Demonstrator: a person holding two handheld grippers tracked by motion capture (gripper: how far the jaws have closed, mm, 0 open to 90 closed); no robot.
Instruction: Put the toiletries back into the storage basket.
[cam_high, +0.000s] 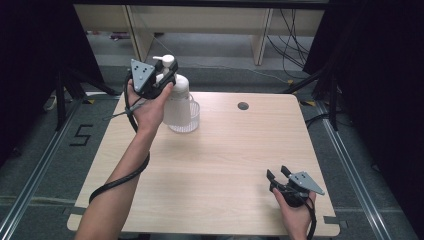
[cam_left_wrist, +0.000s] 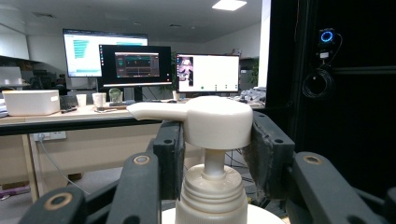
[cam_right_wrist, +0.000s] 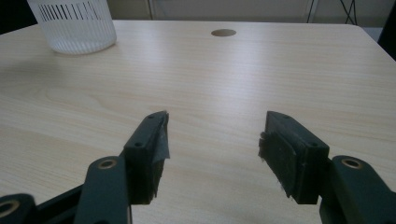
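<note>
left tool (cam_high: 166, 75): held up over the far left part of the worktop, its jaws clenched on the pump head (cam_left_wrist: 215, 120) of the bottle, one pad at each side of it.
bottle (cam_high: 179, 90): white pump bottle, upright, its lower part inside the basket.
basket (cam_high: 186, 120): white plastic, slotted wall, it stands on the worktop (cam_high: 225, 165) at the far left.
right tool (cam_high: 279, 174): low at the near right corner, jaws released, wide apart, nothing between them.
</note>
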